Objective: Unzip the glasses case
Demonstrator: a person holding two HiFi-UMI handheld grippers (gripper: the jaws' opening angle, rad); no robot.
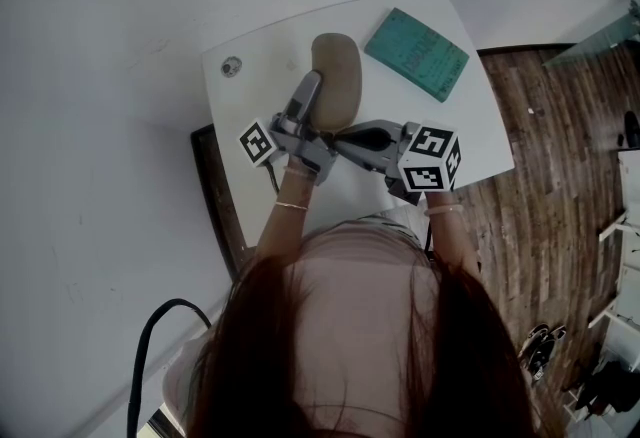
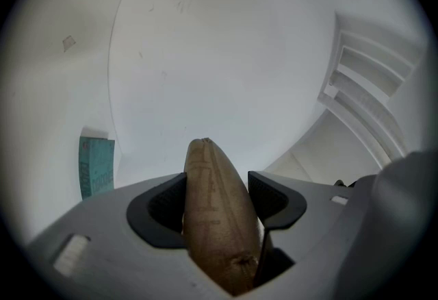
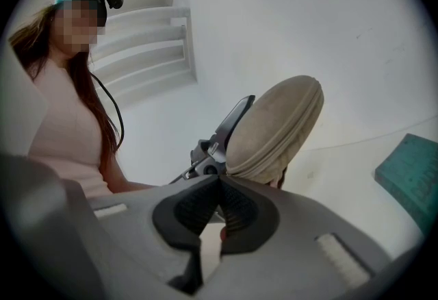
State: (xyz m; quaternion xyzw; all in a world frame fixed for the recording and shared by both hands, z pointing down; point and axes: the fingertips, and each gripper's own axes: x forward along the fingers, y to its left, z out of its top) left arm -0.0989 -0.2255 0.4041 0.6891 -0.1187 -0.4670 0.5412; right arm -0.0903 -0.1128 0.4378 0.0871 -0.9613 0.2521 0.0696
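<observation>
The tan glasses case (image 1: 337, 76) sits over the middle of the white desk (image 1: 260, 56), lengthwise from near to far, and the left claw (image 2: 217, 179) has it by the near part. Its two dark pads stand wide apart with the case filling the gap between them and pressing against both. In the left gripper view the case's seam runs up the middle to its rounded far end, which tilts upward. The right claw (image 3: 220, 179) comes in from the right, pressed together with its ribbed pads meeting, and its tips sit right against the near end of the case, just under the seam. Whether a zip pull is nipped between them cannot be made out (a small reddish bit shows below the tips, too small to name). In the right gripper view the case looks raised off the desk surface, with the left claw's grey body just behind it. A teal book (image 1: 416, 51) lies flat at the far right of the desk, well apart from the case, and a small round disc (image 1: 231, 66) lies near the far left corner. Wooden floor (image 1: 540, 126) shows to the right of the desk.
</observation>
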